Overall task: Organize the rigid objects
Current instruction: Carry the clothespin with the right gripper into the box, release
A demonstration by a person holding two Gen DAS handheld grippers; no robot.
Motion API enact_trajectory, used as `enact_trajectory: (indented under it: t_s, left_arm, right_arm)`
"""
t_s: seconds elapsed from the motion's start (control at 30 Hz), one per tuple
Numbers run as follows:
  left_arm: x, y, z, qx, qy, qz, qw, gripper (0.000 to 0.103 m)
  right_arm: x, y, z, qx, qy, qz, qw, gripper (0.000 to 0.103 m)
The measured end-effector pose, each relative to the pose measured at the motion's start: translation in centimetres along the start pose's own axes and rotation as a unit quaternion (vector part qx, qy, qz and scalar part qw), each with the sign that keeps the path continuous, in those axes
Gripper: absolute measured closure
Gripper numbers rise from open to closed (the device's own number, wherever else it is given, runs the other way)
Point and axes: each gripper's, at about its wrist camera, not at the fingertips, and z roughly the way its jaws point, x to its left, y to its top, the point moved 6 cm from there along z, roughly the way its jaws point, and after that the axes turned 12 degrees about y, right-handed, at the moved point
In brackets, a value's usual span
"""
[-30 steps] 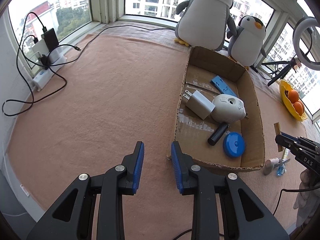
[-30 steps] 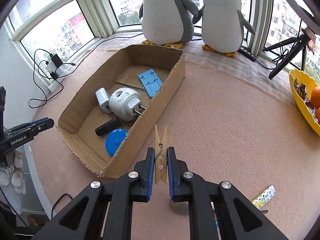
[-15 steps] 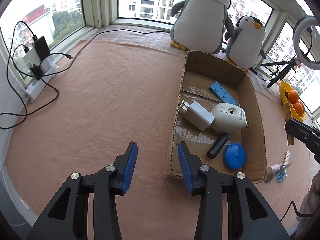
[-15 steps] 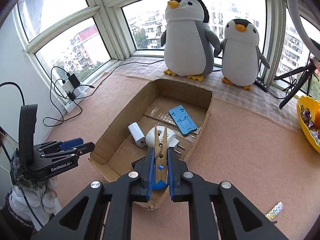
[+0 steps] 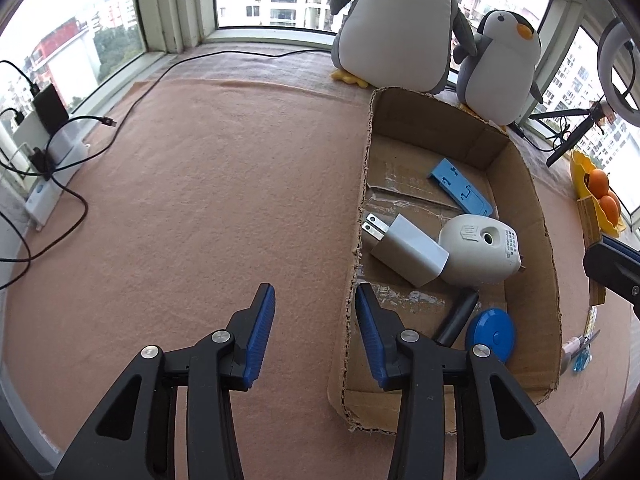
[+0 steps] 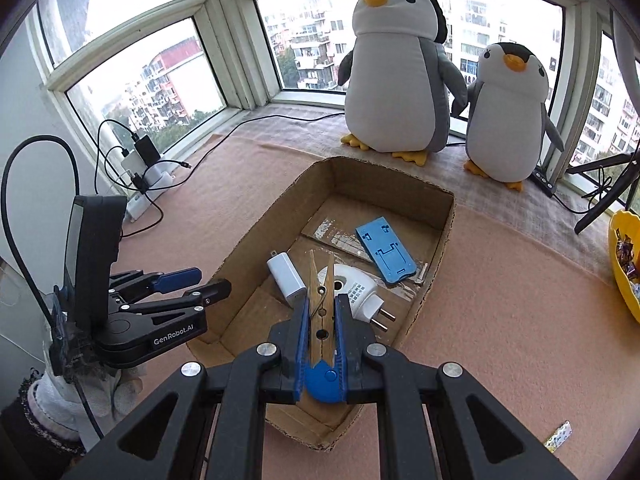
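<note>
— Right wrist view: what does the right gripper (image 6: 321, 320) carry?
— A wooden clothespin (image 6: 321, 300), pinched upright between its pads, above the near end of the cardboard box (image 6: 436, 248).
— And the left gripper (image 5: 315, 320)?
— Jaws parted after just opening, nothing between them, straddling the box's left wall near its front corner.

A brown corrugated cardboard box (image 6: 440, 216) sits on the salmon-pink felt surface (image 5: 220, 184). Inside it lie a light-blue plastic phone stand (image 6: 386, 250), a white wall charger (image 5: 408, 254), a cream rounded plug adapter (image 5: 478, 250), a black cylinder (image 5: 458, 316) and a blue round disc (image 5: 491, 334). The pale wooden clothespin (image 6: 321, 304) shows between blue-padded black fingers (image 6: 300, 336).
</note>
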Motion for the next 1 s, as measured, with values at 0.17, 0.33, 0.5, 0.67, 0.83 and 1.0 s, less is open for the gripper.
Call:
enact_trajectory:
  t_s: [0.17,0.33,0.5,0.67,0.83,1.0]
  left_arm:
    - [-0.1,0.1,0.6,0.005,-0.005,0.002,1.0000,0.063]
    - [-0.4,0.2,1.0,0.007,-0.008,0.006,0.9999,0.063]
    - [-0.6,0.2,1.2,0.007,-0.012,0.009,0.9999,0.069]
    - [-1.1,0.1,1.1,0.001,-0.017,0.015,0.9997,0.083]
    - [-1.6,0.1,1.0,-0.002,-0.021,0.021,0.9996,0.093]
    - [-1.8,0.1,1.0,-0.004,-0.022,0.025,0.9995,0.095]
  right_arm:
    - [0.2,0.1,1.2,0.012,0.001,0.000,1.000,0.092]
    - [0.1,-0.1,2.0,0.022,0.002,0.004,1.000,0.092]
    - [0.2,-0.1,2.4,0.029,0.000,0.002,1.000,0.092]
    - [0.4,0.0,2.7,0.029,0.001,0.000,1.000,0.092]
    - [0.5,0.0,2.5,0.026,0.001,-0.002,1.000,0.079]
    - [0.6,0.1,2.1,0.019,-0.001,-0.006,1.000,0.062]
